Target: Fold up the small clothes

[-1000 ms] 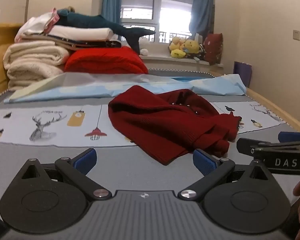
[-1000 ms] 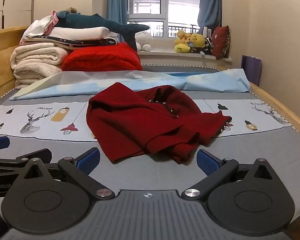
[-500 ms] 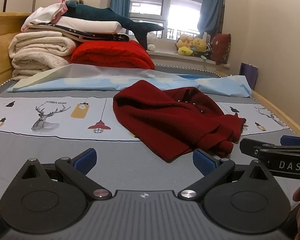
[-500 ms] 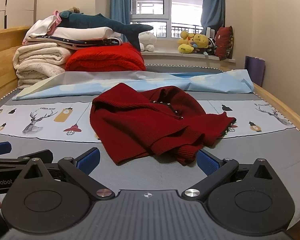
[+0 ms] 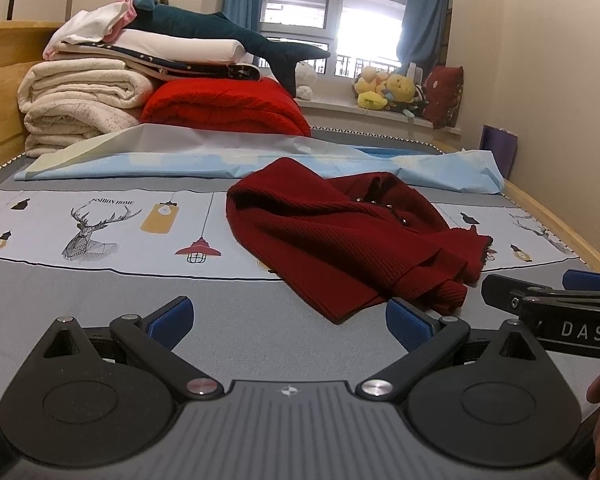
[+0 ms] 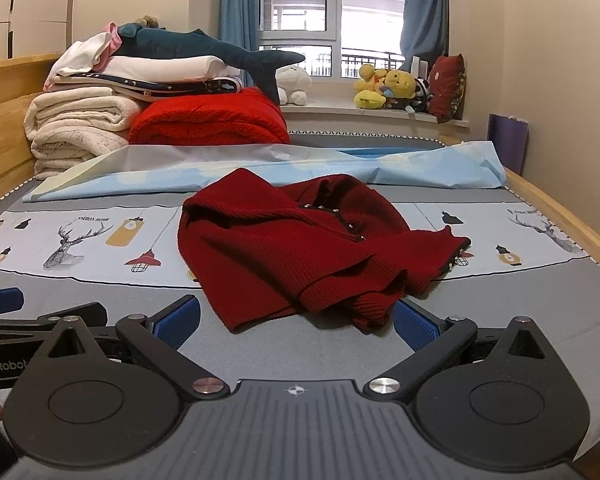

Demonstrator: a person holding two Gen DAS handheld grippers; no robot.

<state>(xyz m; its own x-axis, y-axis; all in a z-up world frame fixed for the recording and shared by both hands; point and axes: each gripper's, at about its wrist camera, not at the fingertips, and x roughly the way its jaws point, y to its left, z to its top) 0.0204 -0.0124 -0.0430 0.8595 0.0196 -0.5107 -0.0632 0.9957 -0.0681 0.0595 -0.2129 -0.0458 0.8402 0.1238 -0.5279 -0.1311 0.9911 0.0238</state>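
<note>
A dark red knit cardigan [image 5: 348,232] lies crumpled on the bed, studs showing along its front; it also fills the middle of the right wrist view [image 6: 300,248]. My left gripper [image 5: 288,320] hovers open just short of the garment's near hem, nothing between its blue pads. My right gripper [image 6: 296,320] is open too, its right pad close to the bunched cuff [image 6: 370,308]. Each gripper shows at the edge of the other's view, the right gripper [image 5: 552,308] beside the left one and the left gripper [image 6: 28,320] beside the right one.
A printed grey and white sheet [image 5: 100,220] covers the bed. Behind the cardigan lies a pale blue sheet [image 5: 180,160], then stacked blankets [image 5: 80,108], a red blanket [image 5: 224,108] and a plush shark [image 5: 228,36]. A wooden bed rail [image 6: 560,216] runs along the right.
Both cameras have tilted and edged closer, so the cardigan sits slightly lower and larger in view. The garment itself has not moved and both grippers stay open.
</note>
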